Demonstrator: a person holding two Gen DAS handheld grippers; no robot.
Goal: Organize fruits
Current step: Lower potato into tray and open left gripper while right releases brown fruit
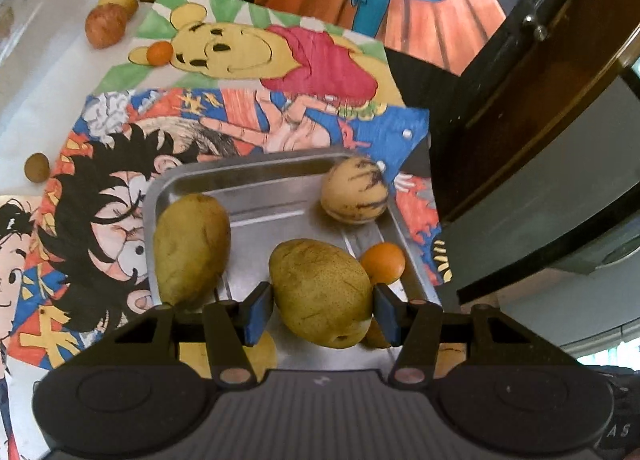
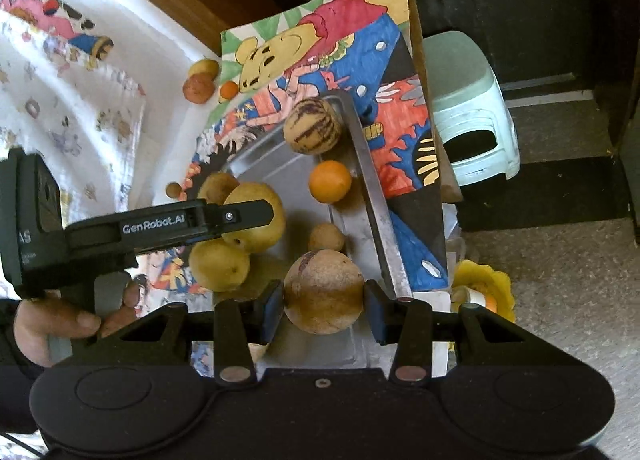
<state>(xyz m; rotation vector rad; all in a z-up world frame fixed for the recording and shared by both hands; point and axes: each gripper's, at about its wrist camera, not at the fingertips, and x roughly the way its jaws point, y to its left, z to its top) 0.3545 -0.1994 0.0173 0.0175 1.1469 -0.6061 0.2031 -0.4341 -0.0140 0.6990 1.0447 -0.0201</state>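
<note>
Both grippers hang over the metal tray [image 1: 256, 175]. The left gripper [image 1: 323, 314] pinches a yellow-green pear [image 1: 320, 292] between its fingers; the right gripper [image 2: 324, 310] clamps a round brown fruit [image 2: 324, 292]. Ahead of the fingers lie a striped melon [image 1: 354, 189] and an orange [image 2: 330, 181]. Best to lower each onto bare tray floor before letting go. "GenRobot.AI" reads along the left gripper's side.

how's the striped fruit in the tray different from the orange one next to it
The striped fruit is pale yellow with dark purple streaks; the orange fruit is plain bright orange. The striped fruit looks clearly bigger than the orange fruit. The striped fruit sits in the tray's far corner; the orange fruit lies nearer along the same side wall. Both are roundish, lie loose in the tray, and neither is held.
</note>
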